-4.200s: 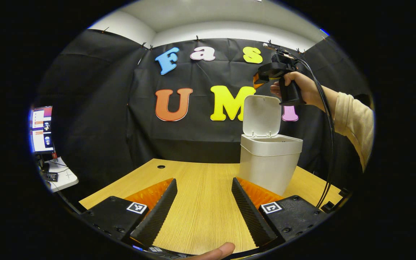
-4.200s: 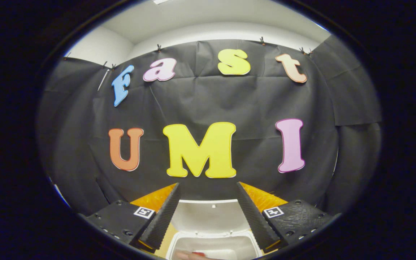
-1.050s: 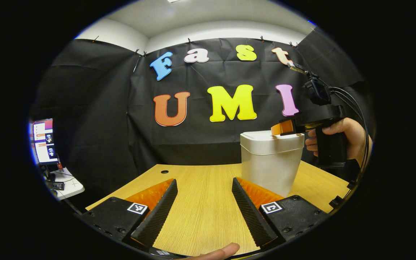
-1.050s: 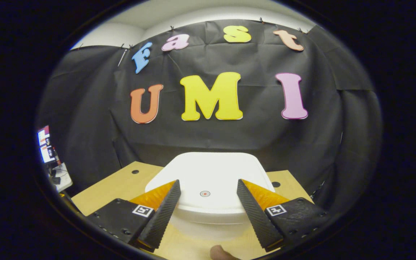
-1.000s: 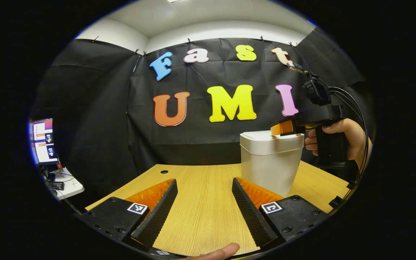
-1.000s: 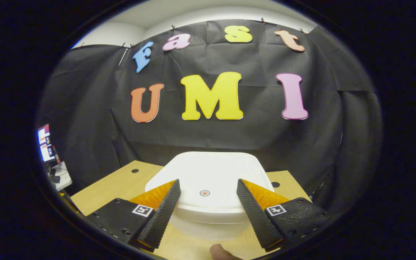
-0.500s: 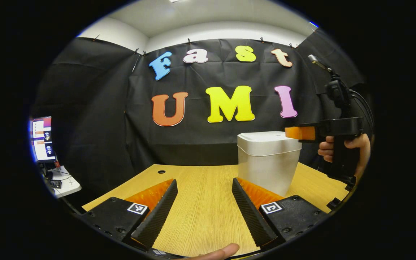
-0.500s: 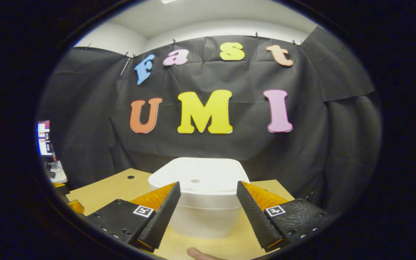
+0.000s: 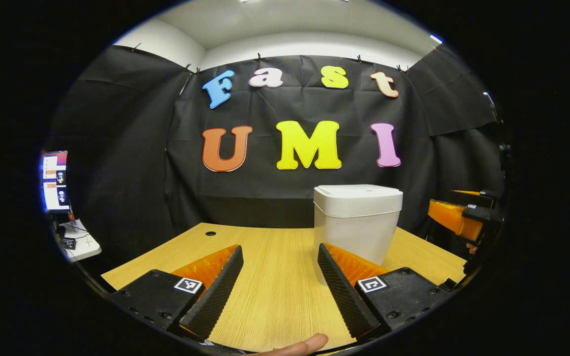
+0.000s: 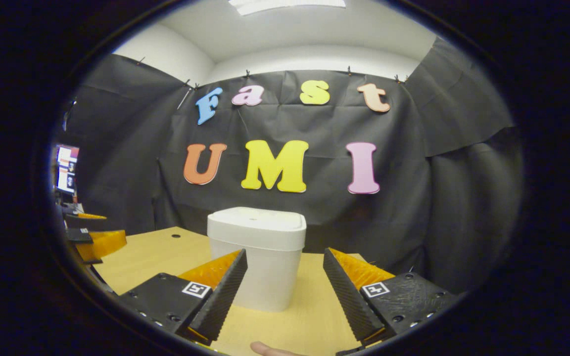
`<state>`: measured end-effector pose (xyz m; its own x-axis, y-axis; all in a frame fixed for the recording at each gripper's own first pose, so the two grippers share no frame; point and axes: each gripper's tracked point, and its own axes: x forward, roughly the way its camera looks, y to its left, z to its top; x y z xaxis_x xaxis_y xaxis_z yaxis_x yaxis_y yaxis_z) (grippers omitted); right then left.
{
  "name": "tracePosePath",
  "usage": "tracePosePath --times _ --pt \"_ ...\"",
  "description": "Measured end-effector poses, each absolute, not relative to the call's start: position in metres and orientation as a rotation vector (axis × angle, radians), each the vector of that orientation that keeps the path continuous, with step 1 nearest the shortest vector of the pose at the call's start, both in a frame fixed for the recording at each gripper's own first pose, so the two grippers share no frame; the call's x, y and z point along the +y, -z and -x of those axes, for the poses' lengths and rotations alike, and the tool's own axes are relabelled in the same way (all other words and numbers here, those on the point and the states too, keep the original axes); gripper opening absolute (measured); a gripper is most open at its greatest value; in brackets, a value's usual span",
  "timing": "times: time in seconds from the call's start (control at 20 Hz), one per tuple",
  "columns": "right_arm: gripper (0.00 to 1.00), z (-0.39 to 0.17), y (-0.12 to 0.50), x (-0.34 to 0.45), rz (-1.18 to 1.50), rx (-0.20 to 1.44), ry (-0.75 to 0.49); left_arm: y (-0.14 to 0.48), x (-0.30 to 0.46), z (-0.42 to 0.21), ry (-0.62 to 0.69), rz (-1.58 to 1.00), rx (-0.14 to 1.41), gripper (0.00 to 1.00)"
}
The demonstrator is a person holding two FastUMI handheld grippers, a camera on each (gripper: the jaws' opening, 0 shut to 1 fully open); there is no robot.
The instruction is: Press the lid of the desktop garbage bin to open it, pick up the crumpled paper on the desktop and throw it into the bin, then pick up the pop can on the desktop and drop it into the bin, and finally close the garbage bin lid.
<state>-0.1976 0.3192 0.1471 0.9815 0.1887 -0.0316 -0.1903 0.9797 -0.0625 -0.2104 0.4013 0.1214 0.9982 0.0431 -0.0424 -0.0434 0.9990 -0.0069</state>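
The white garbage bin [image 9: 357,223] was seen standing upright on the wooden desktop [image 9: 270,277] with its lid [image 10: 257,218] shut flat. The left gripper [image 9: 280,284] was held low over the desktop, fingers spread with nothing between them. The right gripper [image 10: 285,291] was likewise held spread and empty, apart from the bin.

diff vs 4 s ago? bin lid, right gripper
The white plastic desktop bin's lid went from standing open to shut. The right gripper, above the open bin 4 s ago, came down onto the lid, then pulled back toward the person; it now sits clear of the bin, open and empty. The left gripper stayed open over the wooden desktop, and the bin stayed put.
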Motion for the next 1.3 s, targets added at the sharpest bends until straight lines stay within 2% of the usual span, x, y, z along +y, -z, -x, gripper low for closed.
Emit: tracePosePath --times 0.4,0.65,0.85,1.3 --pt "0.94 0.240 -0.127 0.302 0.091 0.004 -0.198 -0.127 0.396 0.214 -0.059 0.008 0.012 0.98" --pt "0.95 0.242 -0.119 0.303 0.105 0.010 -0.197 -0.131 0.394 0.219 -0.089 -0.046 0.001 0.98" --pt "0.95 0.238 -0.121 0.296 0.102 0.005 -0.170 -0.125 0.370 0.217 -0.022 -0.016 0.006 0.98" --pt "0.95 0.238 -0.121 0.291 0.089 0.002 -0.146 -0.121 0.380 0.216 -0.044 0.002 0.022 0.98"
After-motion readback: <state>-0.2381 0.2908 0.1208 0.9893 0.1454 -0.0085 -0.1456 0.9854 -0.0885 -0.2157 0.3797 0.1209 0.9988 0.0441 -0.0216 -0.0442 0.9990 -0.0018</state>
